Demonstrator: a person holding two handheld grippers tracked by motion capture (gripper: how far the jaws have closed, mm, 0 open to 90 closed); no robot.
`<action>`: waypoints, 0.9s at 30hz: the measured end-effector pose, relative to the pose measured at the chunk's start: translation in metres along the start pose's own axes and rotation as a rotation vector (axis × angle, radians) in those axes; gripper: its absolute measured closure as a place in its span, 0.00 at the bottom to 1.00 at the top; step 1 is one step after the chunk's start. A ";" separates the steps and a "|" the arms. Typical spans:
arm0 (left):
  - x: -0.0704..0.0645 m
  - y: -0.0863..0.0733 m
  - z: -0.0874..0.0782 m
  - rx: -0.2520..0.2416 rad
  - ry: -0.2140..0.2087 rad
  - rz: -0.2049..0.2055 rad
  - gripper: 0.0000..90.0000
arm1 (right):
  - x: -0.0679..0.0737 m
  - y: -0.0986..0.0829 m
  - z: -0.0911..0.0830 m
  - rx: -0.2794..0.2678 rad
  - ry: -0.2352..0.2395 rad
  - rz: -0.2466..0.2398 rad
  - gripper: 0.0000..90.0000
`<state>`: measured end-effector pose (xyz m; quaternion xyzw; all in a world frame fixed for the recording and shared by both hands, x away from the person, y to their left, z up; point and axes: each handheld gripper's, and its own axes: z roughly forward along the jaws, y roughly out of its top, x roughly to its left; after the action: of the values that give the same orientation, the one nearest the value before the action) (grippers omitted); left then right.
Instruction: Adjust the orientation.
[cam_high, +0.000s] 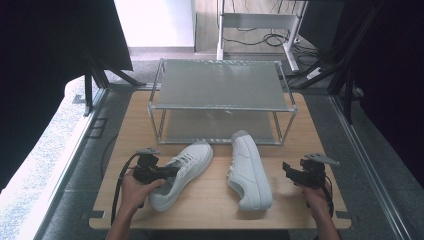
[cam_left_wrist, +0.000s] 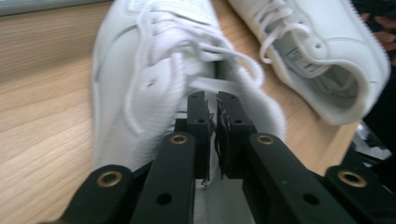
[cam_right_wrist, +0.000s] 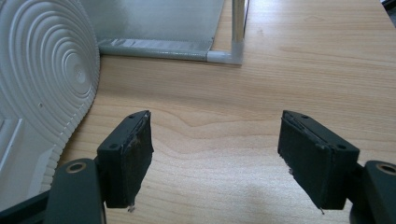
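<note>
Two white sneakers lie on the wooden table (cam_high: 210, 207). The left shoe (cam_high: 194, 156) stands upright with its toe toward the rack. My left gripper (cam_high: 172, 171) comes in from its left, with the jaws pinched shut on the padded collar by the laces. In the left gripper view the jaws (cam_left_wrist: 216, 100) close on that left shoe (cam_left_wrist: 140, 70), and the right shoe (cam_left_wrist: 327, 60) lies beyond. The right shoe (cam_high: 250, 170) lies on its side, sole facing right. My right gripper (cam_high: 286, 168) stands open just right of it, with the ribbed sole (cam_right_wrist: 42, 70) left of its open jaws (cam_right_wrist: 215, 119).
A two-tier metal rack (cam_high: 220, 107) stands at the back of the table, right behind both shoes; its lower bar and corner post (cam_right_wrist: 233, 56) show in the right gripper view. Bare wood lies between the right gripper and the rack. Black frames and cables surround the table.
</note>
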<state>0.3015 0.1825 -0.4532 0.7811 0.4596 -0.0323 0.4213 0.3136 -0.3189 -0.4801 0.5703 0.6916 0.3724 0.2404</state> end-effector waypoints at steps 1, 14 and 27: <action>0.000 0.000 -0.001 -0.007 0.003 0.001 0.92 | 0.000 0.000 0.000 0.000 0.000 0.000 0.30; -0.012 0.008 -0.033 -0.206 -0.026 0.092 0.51 | 0.003 0.000 -0.001 -0.009 0.005 -0.004 0.30; -0.005 0.005 -0.045 -0.352 0.068 0.065 0.36 | 0.023 0.011 -0.015 -0.080 0.040 -0.088 0.49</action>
<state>0.2873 0.2090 -0.4196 0.7103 0.4468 0.0886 0.5366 0.3036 -0.2992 -0.4602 0.5218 0.7051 0.4002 0.2653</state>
